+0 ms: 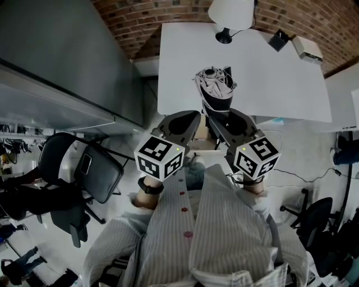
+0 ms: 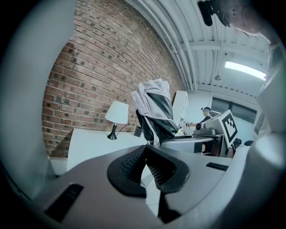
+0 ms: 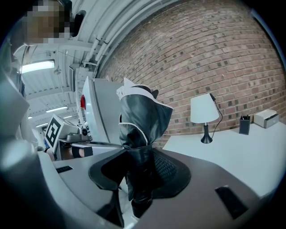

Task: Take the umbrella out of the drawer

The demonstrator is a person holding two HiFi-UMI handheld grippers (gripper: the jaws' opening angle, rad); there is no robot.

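Note:
A folded grey and black umbrella with white piping stands upright in front of me, over the near edge of the white table. My right gripper is shut on its lower end; in the right gripper view the umbrella rises out from between the pads of the right gripper. My left gripper is just left of it, and in its own view the left gripper has its pads meeting at the tips with nothing between them. The umbrella shows beyond them. I see no drawer clearly.
A white lamp, a black pen holder and a small white box stand at the table's far side by the brick wall. A grey cabinet is on the left, with a black chair below it.

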